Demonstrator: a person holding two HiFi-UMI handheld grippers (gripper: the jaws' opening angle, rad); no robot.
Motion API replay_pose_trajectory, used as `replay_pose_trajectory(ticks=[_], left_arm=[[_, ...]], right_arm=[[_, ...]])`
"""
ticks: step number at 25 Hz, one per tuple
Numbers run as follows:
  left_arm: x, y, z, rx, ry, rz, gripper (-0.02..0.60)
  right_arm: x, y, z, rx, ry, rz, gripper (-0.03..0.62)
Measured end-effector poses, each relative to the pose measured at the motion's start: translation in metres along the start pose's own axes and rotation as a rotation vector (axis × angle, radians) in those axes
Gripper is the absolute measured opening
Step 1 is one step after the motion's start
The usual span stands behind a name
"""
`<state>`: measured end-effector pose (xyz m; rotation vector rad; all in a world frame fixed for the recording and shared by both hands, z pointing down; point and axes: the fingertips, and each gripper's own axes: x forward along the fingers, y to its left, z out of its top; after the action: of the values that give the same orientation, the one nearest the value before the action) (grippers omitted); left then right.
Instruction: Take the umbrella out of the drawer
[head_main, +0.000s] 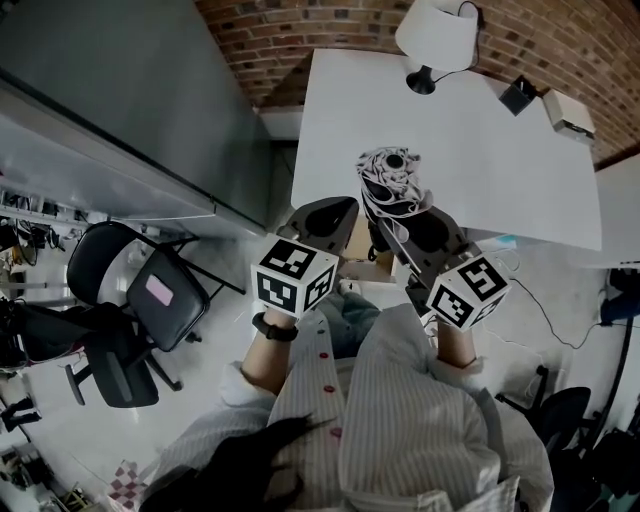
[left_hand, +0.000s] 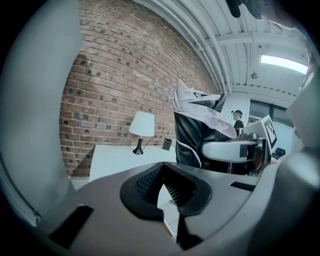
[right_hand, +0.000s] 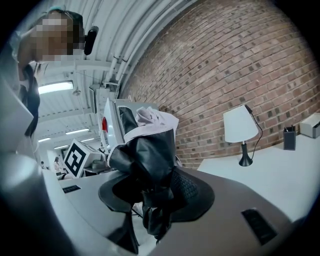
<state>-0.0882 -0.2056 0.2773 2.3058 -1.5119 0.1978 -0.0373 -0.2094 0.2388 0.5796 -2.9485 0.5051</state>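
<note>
A folded black-and-white patterned umbrella (head_main: 390, 180) stands upright in the air in front of the white table's near edge. My right gripper (head_main: 400, 218) is shut on its lower part; in the right gripper view the dark fabric (right_hand: 147, 155) fills the space between the pads (right_hand: 192, 192). The left gripper view shows the umbrella (left_hand: 195, 130) and the right gripper (left_hand: 235, 150) holding it from the side. My left gripper (head_main: 335, 212) hovers just left of it, jaws together and holding nothing (left_hand: 162, 172). The tan drawer (head_main: 362, 245) lies open below both grippers.
The white table (head_main: 480, 150) carries a lamp (head_main: 437, 35) and small boxes (head_main: 568, 112) at its far side, against a brick wall. Black office chairs (head_main: 140, 300) stand at the left. A cable (head_main: 560, 320) runs over the floor at the right.
</note>
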Motion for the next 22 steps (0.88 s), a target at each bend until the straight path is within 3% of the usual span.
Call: replay_pose_trajectory(ticks=[8, 22], left_arm=[[-0.003, 0.016, -0.001, -0.012, 0.002, -0.038, 0.009], [-0.001, 0.005, 0.013, 0.095, -0.004, -0.137, 0.009]], right_arm=[[0.008, 0.000, 0.003, 0.008, -0.011, -0.046, 0.186], [0.014, 0.003, 0.006, -0.007, -0.002, -0.030, 0.186]])
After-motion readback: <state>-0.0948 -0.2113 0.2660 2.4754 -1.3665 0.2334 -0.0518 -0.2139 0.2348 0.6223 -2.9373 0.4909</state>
